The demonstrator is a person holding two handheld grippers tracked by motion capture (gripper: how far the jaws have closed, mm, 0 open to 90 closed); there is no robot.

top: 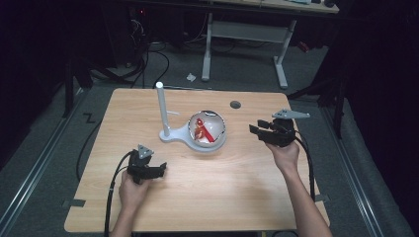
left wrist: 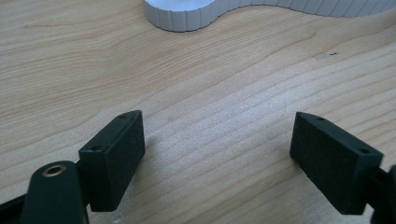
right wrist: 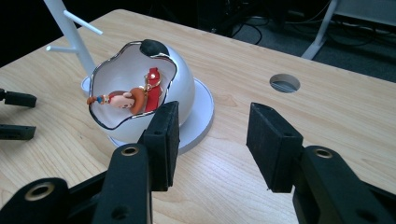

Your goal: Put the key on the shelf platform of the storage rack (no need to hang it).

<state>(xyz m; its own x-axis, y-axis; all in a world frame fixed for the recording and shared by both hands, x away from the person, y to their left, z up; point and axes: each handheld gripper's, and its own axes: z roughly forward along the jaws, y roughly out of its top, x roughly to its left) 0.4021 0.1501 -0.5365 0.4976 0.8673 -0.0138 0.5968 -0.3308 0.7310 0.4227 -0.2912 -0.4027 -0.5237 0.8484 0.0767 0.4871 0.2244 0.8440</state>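
Our right tool (top: pixel 261 131) has its jaws apart with nothing between them. It hovers over the worktop (top: pixel 197 197), just to the right of the white bowl (right wrist: pixel 184 88), pointing at it. The bowl looks like a cracked egg. It sits on a round white stand (top: pixel 173 136) in the middle of the worktop. Inside the bowl lies a little toy figure (right wrist: pixel 126 99) with a red strap. A tall white post (top: pixel 161 106) rises from the stand. Our left tool (top: pixel 157 170) rests near us on the worktop, jaws wide apart and empty.
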